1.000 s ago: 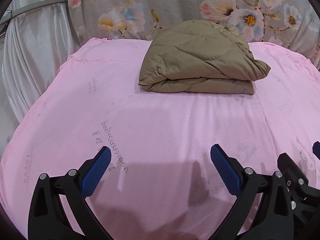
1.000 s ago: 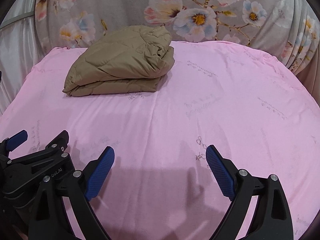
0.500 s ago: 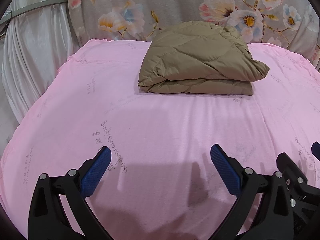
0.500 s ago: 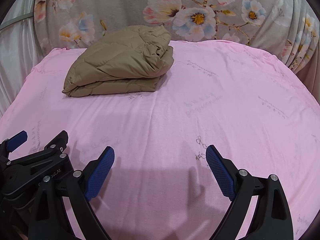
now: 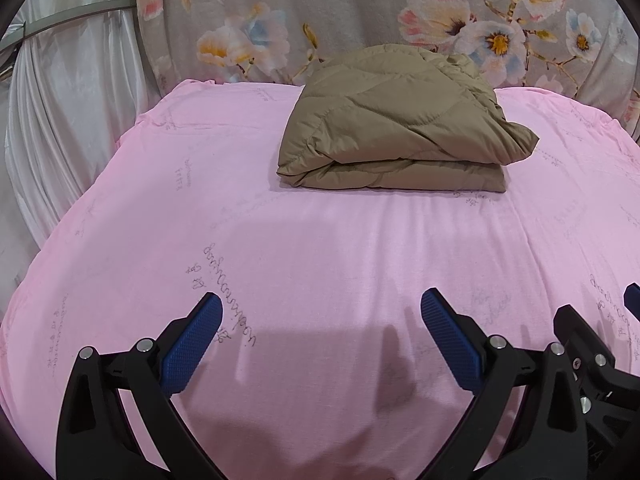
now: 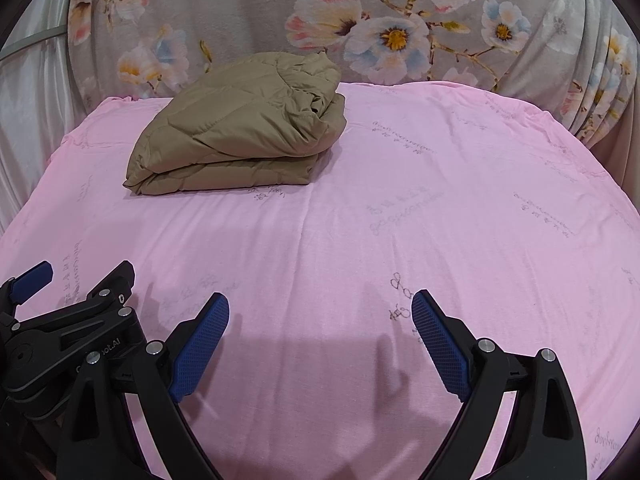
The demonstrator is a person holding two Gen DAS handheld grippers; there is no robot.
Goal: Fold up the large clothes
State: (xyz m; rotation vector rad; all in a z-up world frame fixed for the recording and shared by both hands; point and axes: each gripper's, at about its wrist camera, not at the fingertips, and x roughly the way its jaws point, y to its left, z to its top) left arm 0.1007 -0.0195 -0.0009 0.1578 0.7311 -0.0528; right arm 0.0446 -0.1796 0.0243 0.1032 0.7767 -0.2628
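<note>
A tan quilted jacket [image 5: 400,124] lies folded in a thick bundle at the far middle of the pink bed sheet [image 5: 320,248]. In the right wrist view the jacket [image 6: 240,132] sits far left on the sheet [image 6: 400,220]. My left gripper [image 5: 320,312] is open and empty, hovering over the near part of the sheet, well short of the jacket. My right gripper [image 6: 320,312] is open and empty too, beside the left one. Each gripper shows at the edge of the other's view.
A grey floral curtain [image 5: 360,12] hangs behind the bed. A white curtain [image 5: 60,100] hangs along the left side. The sheet's left edge drops off near it. The floral cloth [image 6: 592,60] also wraps around the right side.
Both views have shifted very slightly; the jacket sits a touch lower in the left wrist view. Both grippers stay open and empty.
</note>
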